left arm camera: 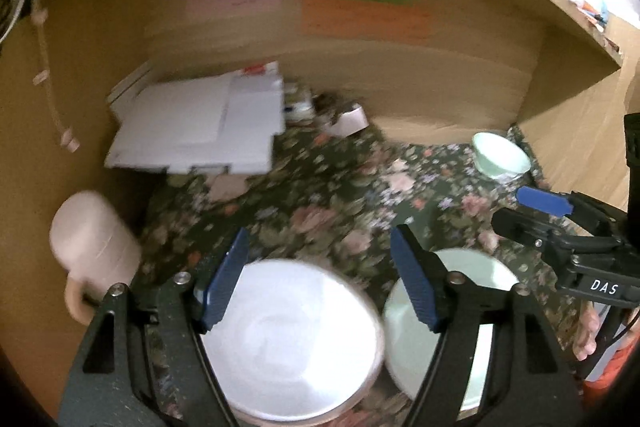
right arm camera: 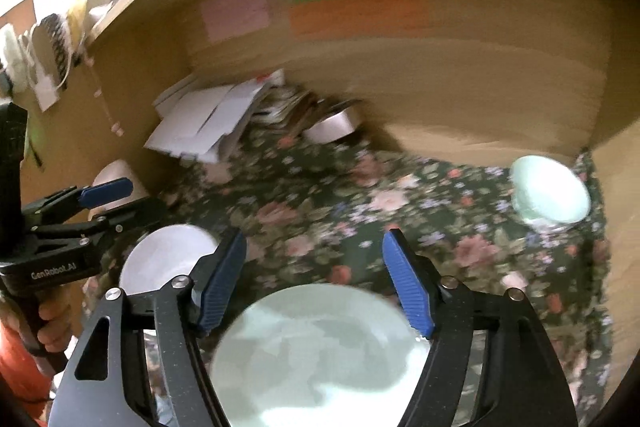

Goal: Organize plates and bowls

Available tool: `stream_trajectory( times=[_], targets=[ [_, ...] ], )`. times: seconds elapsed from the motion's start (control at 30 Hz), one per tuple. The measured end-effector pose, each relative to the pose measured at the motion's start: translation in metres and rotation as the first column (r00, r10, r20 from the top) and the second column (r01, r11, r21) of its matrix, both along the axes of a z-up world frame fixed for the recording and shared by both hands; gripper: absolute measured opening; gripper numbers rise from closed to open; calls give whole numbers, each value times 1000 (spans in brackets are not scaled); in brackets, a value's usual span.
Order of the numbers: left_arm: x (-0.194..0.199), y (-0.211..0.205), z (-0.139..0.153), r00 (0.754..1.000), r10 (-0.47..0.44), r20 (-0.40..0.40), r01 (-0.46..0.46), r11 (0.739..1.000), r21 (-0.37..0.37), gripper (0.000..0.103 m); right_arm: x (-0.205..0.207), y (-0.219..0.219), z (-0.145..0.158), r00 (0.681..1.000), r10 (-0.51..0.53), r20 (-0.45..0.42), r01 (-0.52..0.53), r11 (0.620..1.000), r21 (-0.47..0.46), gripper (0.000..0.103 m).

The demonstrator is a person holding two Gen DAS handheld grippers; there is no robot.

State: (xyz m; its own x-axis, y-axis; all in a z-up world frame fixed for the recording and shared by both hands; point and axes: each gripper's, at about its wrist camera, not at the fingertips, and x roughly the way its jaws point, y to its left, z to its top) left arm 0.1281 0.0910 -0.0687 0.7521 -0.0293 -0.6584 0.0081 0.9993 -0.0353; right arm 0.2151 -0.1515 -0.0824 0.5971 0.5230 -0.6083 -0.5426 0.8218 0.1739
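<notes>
Two plates sit side by side at the near edge of the tabletop (left arm camera: 344, 195). The white plate (left arm camera: 296, 343) lies under the left gripper (left arm camera: 320, 283), and the pale green plate (right arm camera: 320, 359) lies under the right gripper (right arm camera: 316, 283). Both sets of fingers are spread wide and hold nothing. A small green bowl (right arm camera: 550, 189) waits near the far right corner. The plates look hard, smooth and easy to break, so pinch the rim.
</notes>
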Motion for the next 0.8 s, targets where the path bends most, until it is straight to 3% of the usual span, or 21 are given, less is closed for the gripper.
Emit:
stream_trajectory(
  times=[0.27, 0.8],
  targets=[
    [33, -48, 5, 996, -92, 5, 92, 995, -27, 74, 23, -53, 9, 991, -123, 47, 123, 992, -9, 69],
    [113, -130, -20, 977, -193, -89, 192, 981, -18, 74, 91, -136, -18, 929, -370, -14, 369, 928, -45, 69]
  ],
)
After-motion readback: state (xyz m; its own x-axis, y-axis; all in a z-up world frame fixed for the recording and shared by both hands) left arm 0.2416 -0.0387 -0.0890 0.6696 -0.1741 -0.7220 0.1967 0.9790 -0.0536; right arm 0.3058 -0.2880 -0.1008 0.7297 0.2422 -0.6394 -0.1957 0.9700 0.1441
